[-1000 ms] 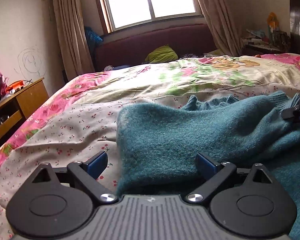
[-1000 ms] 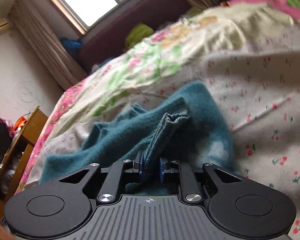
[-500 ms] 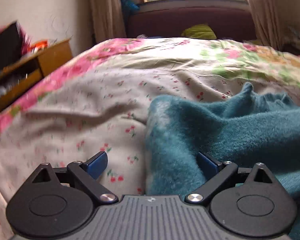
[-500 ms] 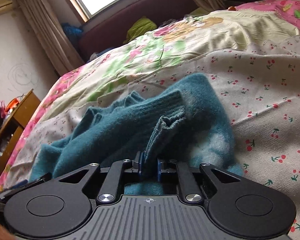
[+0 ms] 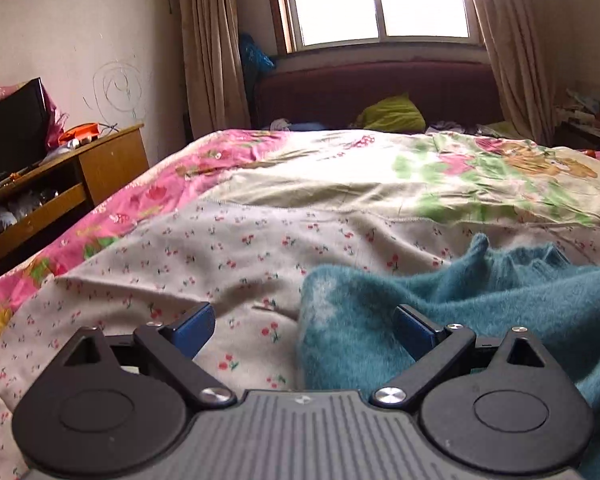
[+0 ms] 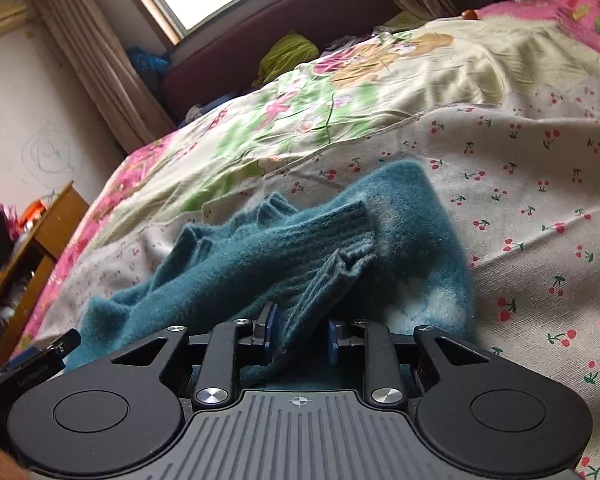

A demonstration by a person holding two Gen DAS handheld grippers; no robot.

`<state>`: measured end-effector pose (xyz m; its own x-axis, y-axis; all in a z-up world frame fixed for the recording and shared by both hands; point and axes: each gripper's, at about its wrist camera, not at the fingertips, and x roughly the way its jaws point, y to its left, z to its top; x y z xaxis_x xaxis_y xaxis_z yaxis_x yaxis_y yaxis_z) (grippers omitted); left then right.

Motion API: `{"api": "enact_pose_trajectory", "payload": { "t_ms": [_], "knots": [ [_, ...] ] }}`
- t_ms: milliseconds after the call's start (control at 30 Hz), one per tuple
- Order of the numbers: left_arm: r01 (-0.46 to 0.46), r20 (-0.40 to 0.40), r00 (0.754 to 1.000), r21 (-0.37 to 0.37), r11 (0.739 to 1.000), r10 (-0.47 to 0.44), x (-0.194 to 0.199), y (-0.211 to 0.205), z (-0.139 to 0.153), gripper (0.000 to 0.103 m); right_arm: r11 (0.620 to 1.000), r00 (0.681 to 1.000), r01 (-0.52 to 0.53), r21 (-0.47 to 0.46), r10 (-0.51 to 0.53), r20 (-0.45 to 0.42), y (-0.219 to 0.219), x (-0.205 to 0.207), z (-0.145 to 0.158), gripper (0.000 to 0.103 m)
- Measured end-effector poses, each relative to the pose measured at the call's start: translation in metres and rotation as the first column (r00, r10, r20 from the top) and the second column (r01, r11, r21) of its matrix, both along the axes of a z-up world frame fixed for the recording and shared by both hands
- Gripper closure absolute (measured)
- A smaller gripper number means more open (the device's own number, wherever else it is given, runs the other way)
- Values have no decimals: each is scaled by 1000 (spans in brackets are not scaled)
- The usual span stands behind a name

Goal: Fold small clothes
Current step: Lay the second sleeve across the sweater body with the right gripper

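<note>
A small teal knit sweater (image 6: 268, 256) lies bunched on the cherry-print bedspread (image 6: 540, 184). My right gripper (image 6: 298, 338) has its jaws a little apart; the ribbed cuff of a sleeve (image 6: 340, 256) lies loosely between the blue pads. In the left wrist view the sweater (image 5: 480, 304) fills the lower right. My left gripper (image 5: 304, 324) is open wide and empty, low over the bed, with the sweater's left edge between its fingers. The left gripper's body shows at the lower left of the right wrist view (image 6: 32, 368).
The bed is covered by a floral quilt (image 5: 340, 184). A wooden cabinet (image 5: 60, 184) with a dark screen (image 5: 12, 124) stands left of the bed. A maroon headboard (image 5: 380, 92), a green bundle (image 5: 392, 114) and a curtained window (image 5: 380, 0) are at the far end.
My right gripper's jaws have parted from a tight pinch on the sleeve cuff. My left gripper stayed open and swung left, so less sweater lies between its fingers.
</note>
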<state>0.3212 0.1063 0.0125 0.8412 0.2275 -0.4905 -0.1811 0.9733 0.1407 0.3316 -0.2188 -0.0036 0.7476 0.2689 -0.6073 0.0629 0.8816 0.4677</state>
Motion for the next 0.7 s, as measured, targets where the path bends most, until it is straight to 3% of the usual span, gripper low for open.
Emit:
{"api": "enact_pose_trajectory", "payload": {
  "t_ms": [67, 133, 200, 300, 367, 467, 567, 700],
  "knots": [
    [-17, -35, 999, 38, 999, 18, 11, -2, -11, 0, 1000, 1000, 22, -11, -22, 16, -3, -1, 0, 85],
    [-33, -102, 994, 66, 997, 40, 22, 1, -32, 0, 997, 998, 57, 48, -56, -22, -11, 3, -11, 91],
    [-36, -92, 995, 55, 998, 41, 21, 4, -39, 0, 995, 998, 68, 75, -67, -20, -16, 0, -18, 93],
    [-31, -93, 995, 64, 997, 37, 20, 3, -33, 0, 998, 998, 55, 28, -55, 4, -12, -5, -11, 92],
    [-18, -87, 996, 74, 997, 24, 16, 2, -28, 0, 997, 997, 76, 11, -76, 3, -15, -8, 1, 84],
    [-13, -49, 999, 78, 997, 17, 4, 2, -15, 0, 987, 986, 141, -79, -133, 96, -21, -23, 29, 81],
    [-3, 17, 1000, 74, 997, 2, -7, 0, -2, 0, 990, 983, 68, -127, -45, 176, -7, -26, 47, 81],
    [16, 36, 999, 104, 994, -20, 0, -12, 2, 0, 969, 975, -116, -217, 152, 160, 42, -7, 39, 81]
  ]
}}
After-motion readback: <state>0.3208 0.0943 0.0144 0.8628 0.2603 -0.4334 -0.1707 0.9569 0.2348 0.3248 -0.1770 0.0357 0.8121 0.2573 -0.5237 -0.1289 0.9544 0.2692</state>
